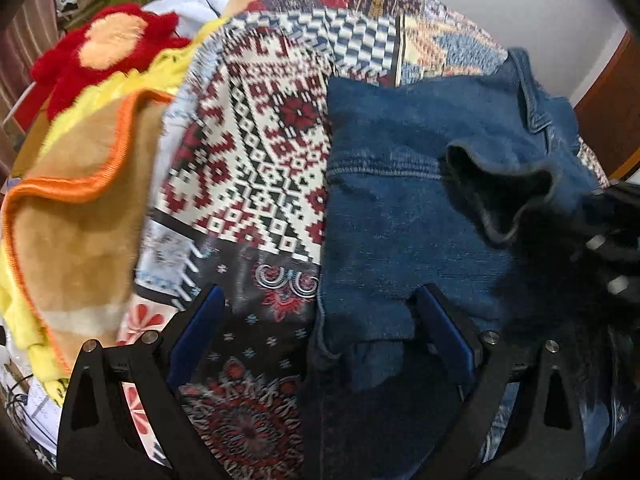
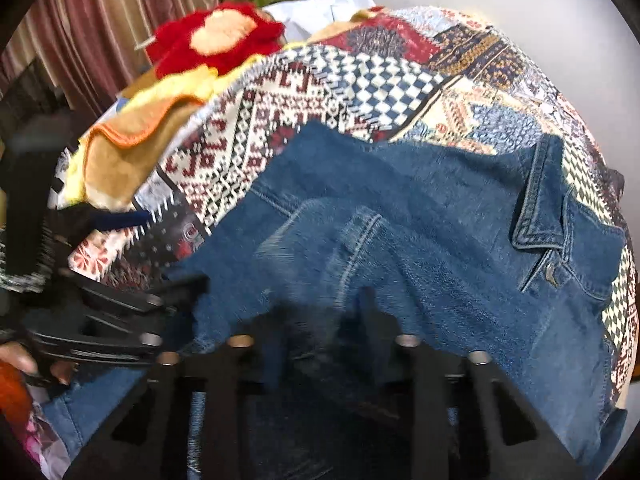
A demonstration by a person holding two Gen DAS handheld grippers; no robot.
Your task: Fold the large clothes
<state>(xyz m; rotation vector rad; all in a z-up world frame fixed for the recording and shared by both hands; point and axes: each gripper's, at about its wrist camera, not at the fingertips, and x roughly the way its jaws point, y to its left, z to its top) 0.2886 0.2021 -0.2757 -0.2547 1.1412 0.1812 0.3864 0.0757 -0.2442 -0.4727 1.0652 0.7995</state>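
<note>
Blue denim jacket lies on patterned patchwork bedspread; left gripper wide open, straddling the jacket's edge. Right wrist view: right gripper nearly closed, pinching jacket fabric. No readable writing.

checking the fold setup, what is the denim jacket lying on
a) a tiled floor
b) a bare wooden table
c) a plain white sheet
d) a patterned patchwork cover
d: the denim jacket lies on the patterned patchwork cover, whose red, white and blue geometric prints show around it.
</note>
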